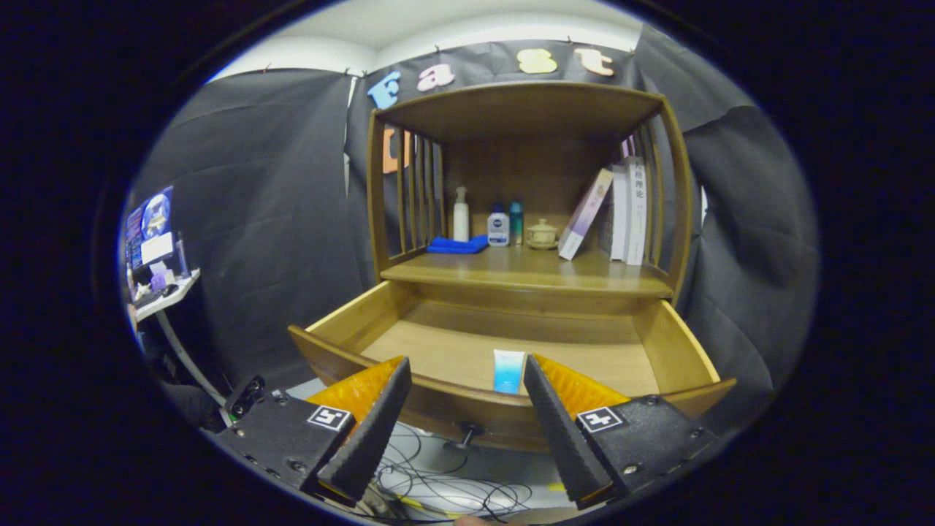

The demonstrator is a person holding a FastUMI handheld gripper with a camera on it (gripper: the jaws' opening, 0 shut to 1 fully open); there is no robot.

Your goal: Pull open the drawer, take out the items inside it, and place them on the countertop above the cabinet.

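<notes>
I see folded blue cloth [457, 245], white pump bottle [461, 213], small bottles, lidded ceramic pot [542, 234], leaning books [617, 212] on wooden cabinet countertop [526, 274]. Wooden drawer [511, 351] stands pulled open below. Small blue-and-white tube [508, 371] lies inside near front wall. My gripper [466, 372] spread wide, holding nothing, fingers just short of drawer front, tube beyond them, close to right finger.

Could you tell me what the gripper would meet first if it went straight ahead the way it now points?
Probably the open drawer's front panel, or the blue tube lying just behind it; depth is unclear. The gripper has its fingers open.
</notes>
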